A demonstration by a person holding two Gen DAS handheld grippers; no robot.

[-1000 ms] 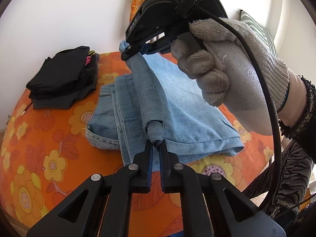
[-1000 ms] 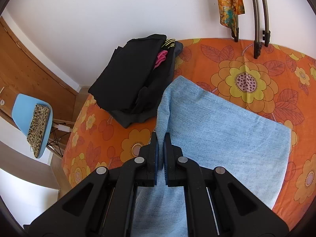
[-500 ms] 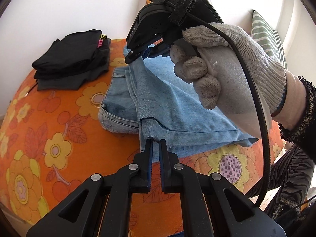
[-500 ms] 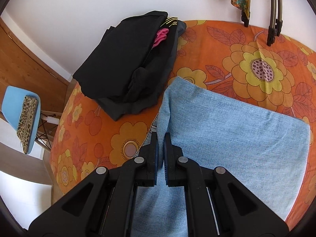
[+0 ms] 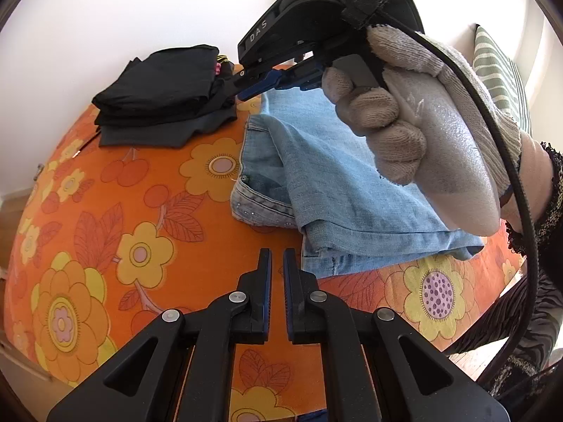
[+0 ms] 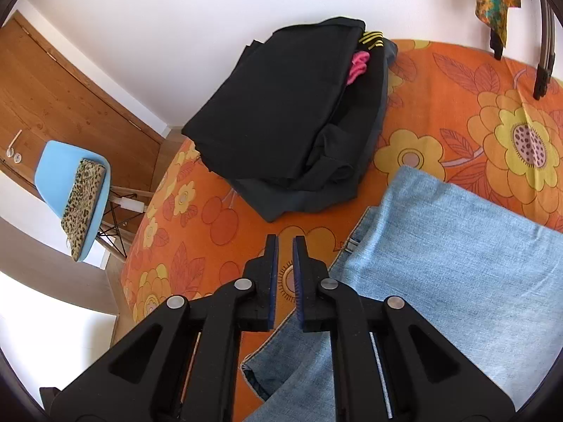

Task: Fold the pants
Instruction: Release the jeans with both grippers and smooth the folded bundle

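Two grippers are clear of the folded light-blue denim pants (image 5: 355, 190), which lie flat on the orange flower-printed bed cover (image 5: 116, 218), just beside a stack of folded black garments (image 5: 165, 98). The left gripper (image 5: 276, 260) has its jaws pressed nearly together with nothing between them; the near corner of the denim lies just to its right, not touching. The right gripper (image 6: 285, 246), held in a grey knit-gloved hand (image 5: 422, 130), has just been opening; its jaws stand slightly apart, empty, over bare cover between the pants and the black stack. Judged from the layout, the fold is laid down and released. Risks from here: the upper layer sits slightly askew, leaving the waistband and a pocket corner exposed on the left edge, so any sideways drag during withdrawal could pull the layer further off line. A fingertip catching the loose near hem (image 5: 327, 263) could lift or unroll the fold. The black stack is near the far corner of the denim; a sweep in that direction could disturb it. Open room: bare cover lies to the left and front of the pants. The bed edge falls away on the left towards a pale-blue chair (image 6: 70, 190), so a push on the pants should not run that way.
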